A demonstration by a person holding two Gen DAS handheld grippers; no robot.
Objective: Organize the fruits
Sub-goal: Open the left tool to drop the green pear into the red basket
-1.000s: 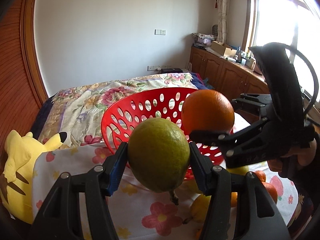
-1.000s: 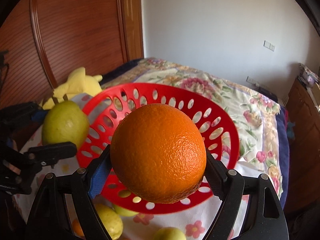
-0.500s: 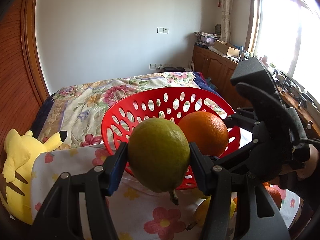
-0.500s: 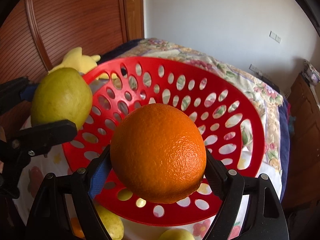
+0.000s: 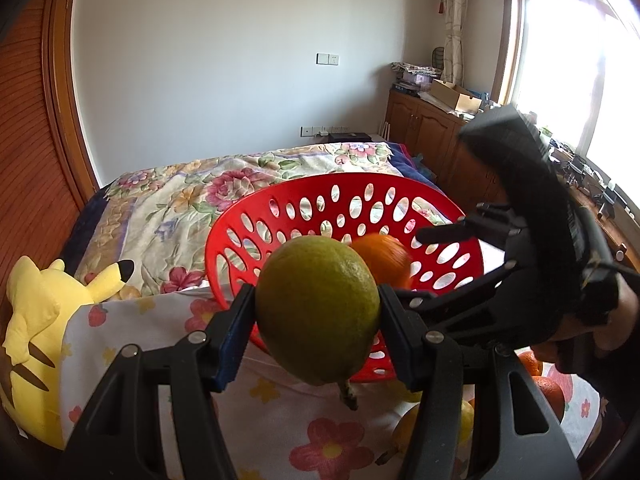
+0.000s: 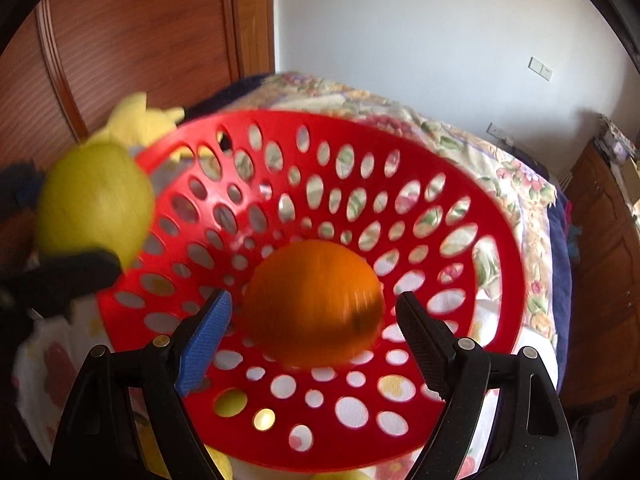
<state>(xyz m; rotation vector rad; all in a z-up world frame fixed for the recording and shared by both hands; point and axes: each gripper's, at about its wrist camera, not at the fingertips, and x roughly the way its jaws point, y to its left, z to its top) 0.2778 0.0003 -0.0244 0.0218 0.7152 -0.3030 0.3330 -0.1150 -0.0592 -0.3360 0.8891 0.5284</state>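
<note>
At far left I see the yellow plush toy [image 5: 38, 332] on the bed's edge, beside the flowered cloth [image 5: 168, 344]. My left tongs [image 5: 316, 320] are clamped on the green fruit [image 5: 318, 312], held just short of the red basket's [image 5: 400, 184] near rim. The basket's bowl is open, with only the orange [image 6: 314, 302], blurred, inside. My right tongs [image 6: 316, 320] stand wide over it, pads clear of the orange. Loose fruit [image 5: 550, 392] lies on the cloth at right, under that hand.
</note>
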